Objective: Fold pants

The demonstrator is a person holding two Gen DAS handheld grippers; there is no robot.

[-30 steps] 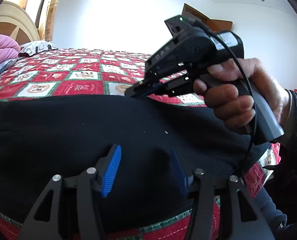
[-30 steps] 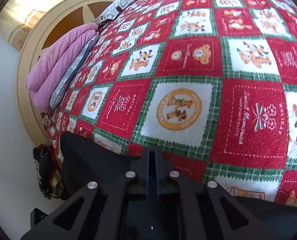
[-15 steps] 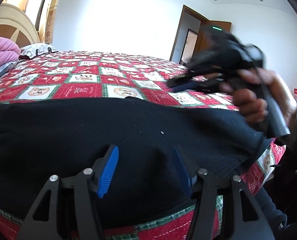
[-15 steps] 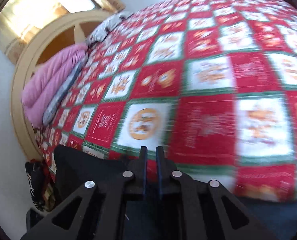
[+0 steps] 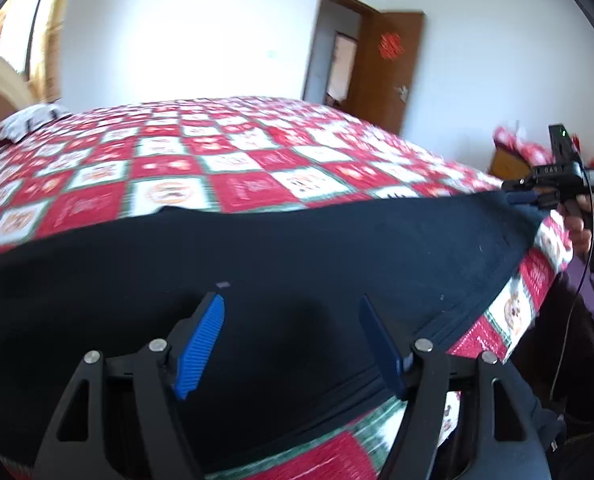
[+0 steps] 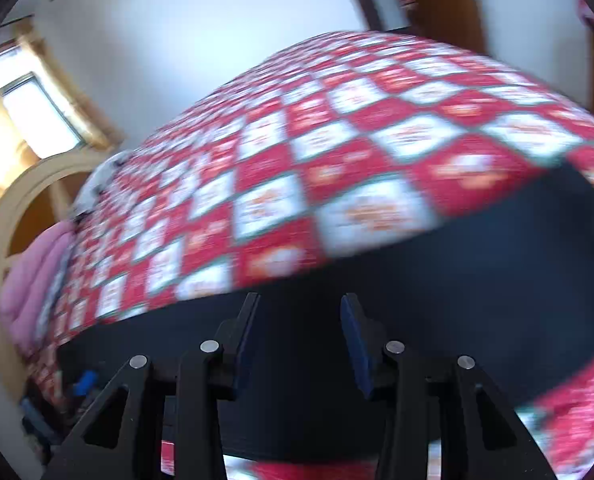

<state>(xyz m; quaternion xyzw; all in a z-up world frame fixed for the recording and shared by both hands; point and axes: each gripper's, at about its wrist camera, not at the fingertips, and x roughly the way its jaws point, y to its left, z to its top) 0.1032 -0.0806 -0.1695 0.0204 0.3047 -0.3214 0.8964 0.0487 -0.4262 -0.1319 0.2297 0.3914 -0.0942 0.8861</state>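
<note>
Left wrist view: left gripper [image 5: 291, 344] spread and opening wider, nothing pinched, poised over black pants [image 5: 257, 264] lying flat along the quilt's [image 5: 237, 160] near edge. Right gripper [image 5: 515, 196] visible at the pants' far right corner, beside the hem.

Right wrist view, blurred: right gripper [image 6: 297, 344] parting, empty, above the pants [image 6: 437, 280]. Risk, likely: closing while this fast and unsteady, pinching quilt [image 6: 357, 140] along with the cloth, or just one layer, skewing the fold.
</note>
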